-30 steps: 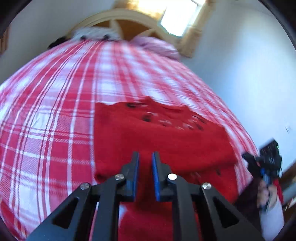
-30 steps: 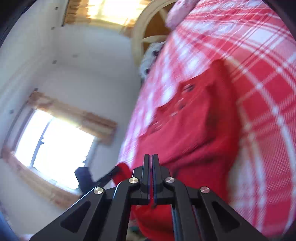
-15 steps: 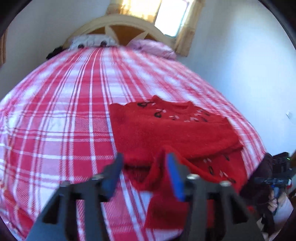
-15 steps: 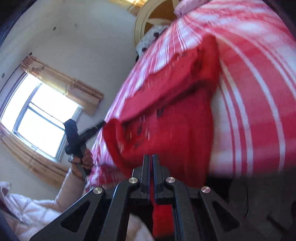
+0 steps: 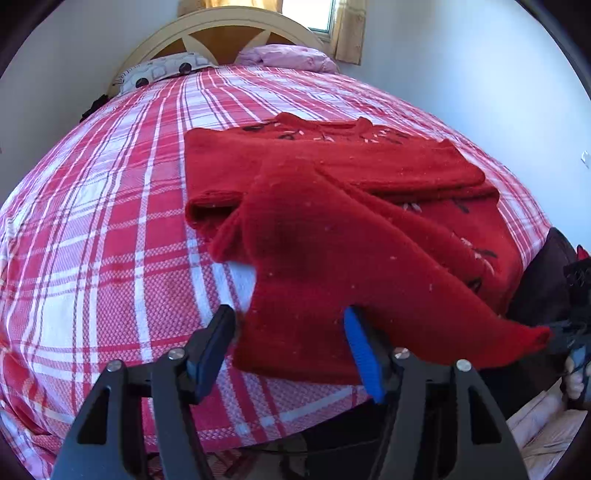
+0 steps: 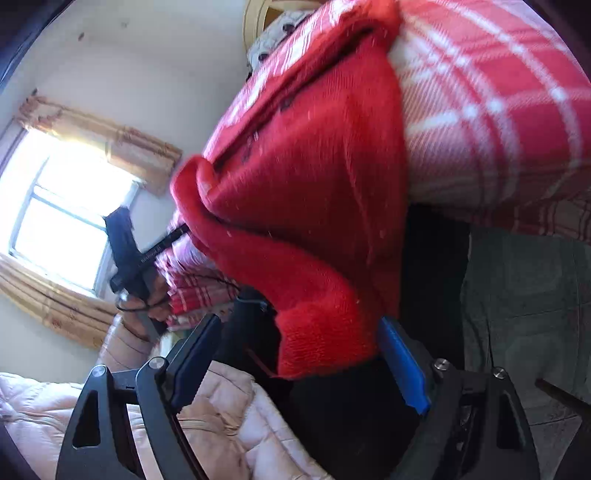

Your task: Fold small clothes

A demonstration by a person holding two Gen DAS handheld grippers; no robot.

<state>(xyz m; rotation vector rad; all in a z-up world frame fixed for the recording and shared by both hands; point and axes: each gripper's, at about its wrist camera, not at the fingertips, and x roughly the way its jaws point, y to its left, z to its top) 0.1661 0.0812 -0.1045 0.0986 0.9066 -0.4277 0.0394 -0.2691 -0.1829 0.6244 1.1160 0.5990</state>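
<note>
A red knitted sweater (image 5: 332,192) with a dark and white pattern lies on the red and white plaid bed (image 5: 110,221), near its foot edge. Its hem end is lifted off the bed toward the cameras. My left gripper (image 5: 288,350) is open, and the sweater's lifted edge hangs between its fingers. My right gripper (image 6: 295,362) is open too, with a corner of the sweater (image 6: 317,236) drooping between its fingers. The left gripper shows in the right wrist view (image 6: 129,258) at the sweater's other corner.
Pillows (image 5: 162,70) and a cream headboard (image 5: 221,29) stand at the far end of the bed. A pale pink quilted jacket (image 6: 221,424) is below the right gripper. Dark floor (image 6: 517,295) lies beyond the bed's foot edge.
Both grippers have opened: the right was shut on the sweater half a second ago, the left was nearly shut one second ago. The sweater's near end has come up off the bed.
</note>
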